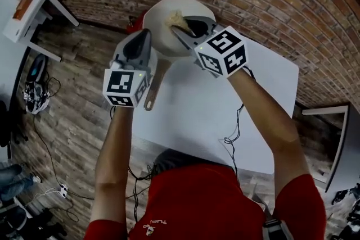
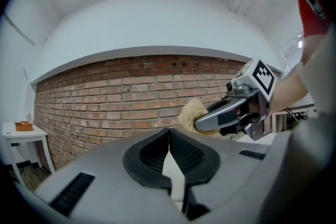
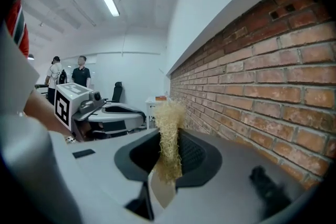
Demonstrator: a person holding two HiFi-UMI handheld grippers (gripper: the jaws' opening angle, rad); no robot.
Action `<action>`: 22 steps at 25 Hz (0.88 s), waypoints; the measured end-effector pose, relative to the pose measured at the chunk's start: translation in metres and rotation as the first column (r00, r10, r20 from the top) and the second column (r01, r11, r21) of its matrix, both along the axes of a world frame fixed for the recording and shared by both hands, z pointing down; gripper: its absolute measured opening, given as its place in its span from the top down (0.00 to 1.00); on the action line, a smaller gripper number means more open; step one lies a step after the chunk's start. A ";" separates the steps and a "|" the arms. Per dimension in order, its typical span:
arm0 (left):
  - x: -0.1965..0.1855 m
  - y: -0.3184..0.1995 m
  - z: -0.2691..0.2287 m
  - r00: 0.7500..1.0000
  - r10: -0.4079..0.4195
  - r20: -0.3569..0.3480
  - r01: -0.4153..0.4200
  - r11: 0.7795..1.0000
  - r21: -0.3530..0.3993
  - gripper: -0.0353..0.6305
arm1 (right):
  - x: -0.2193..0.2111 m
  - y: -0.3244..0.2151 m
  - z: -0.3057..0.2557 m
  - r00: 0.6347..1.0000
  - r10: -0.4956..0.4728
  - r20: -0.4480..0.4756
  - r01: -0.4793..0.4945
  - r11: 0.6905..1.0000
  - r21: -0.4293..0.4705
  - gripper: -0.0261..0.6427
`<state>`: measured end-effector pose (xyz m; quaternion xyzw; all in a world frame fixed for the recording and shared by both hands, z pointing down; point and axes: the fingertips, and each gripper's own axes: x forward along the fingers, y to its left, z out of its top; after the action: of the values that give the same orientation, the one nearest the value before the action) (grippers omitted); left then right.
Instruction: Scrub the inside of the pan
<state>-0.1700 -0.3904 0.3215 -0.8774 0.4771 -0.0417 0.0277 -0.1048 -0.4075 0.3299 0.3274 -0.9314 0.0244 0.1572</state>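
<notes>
A cream pan (image 1: 194, 8) with a long handle (image 1: 153, 90) sits at the far left corner of the white table (image 1: 236, 104). My right gripper (image 1: 183, 28) is shut on a straw-coloured fibrous scrubber (image 1: 174, 18), held over the pan's inside. The right gripper view shows the scrubber (image 3: 169, 128) pinched between the jaws of the right gripper (image 3: 169, 149). My left gripper (image 1: 142, 36) hovers by the pan's left rim, above the handle. Its jaws (image 2: 169, 136) are shut with nothing visible between them. The left gripper view shows the right gripper (image 2: 202, 122) and the scrubber (image 2: 191, 113) but not the pan.
A brick wall (image 1: 270, 3) runs close behind the table. A small white side table (image 1: 28, 8) with an orange object stands at the left. Cables and bags (image 1: 34, 95) lie on the wooden floor. Two people (image 3: 68, 76) stand far off.
</notes>
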 end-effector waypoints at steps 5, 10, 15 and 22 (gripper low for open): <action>-0.001 -0.037 0.017 1.000 0.025 0.007 -0.025 0.999 -0.020 0.93 | -0.016 -0.044 0.035 0.992 -0.029 -0.124 0.015 0.993 -0.115 0.83; -0.004 -0.066 0.039 0.999 0.045 0.028 -0.044 0.998 -0.050 0.93 | -0.027 -0.082 0.080 0.970 -0.077 -0.230 0.021 0.972 -0.236 0.83; -0.012 -0.092 0.064 0.997 0.047 0.059 -0.042 0.996 -0.079 0.93 | -0.035 -0.106 0.136 0.932 -0.149 -0.332 0.024 0.935 -0.355 0.83; -0.016 -0.105 0.095 0.997 0.052 0.059 -0.043 0.990 -0.134 0.93 | -0.042 -0.116 0.201 0.869 -0.242 -0.432 0.005 0.876 -0.481 0.83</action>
<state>-0.1864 -0.4957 0.4168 -0.8867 0.4510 -0.1003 -0.0149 -0.1472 -0.5238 0.5313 0.2137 -0.8491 0.1548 0.4576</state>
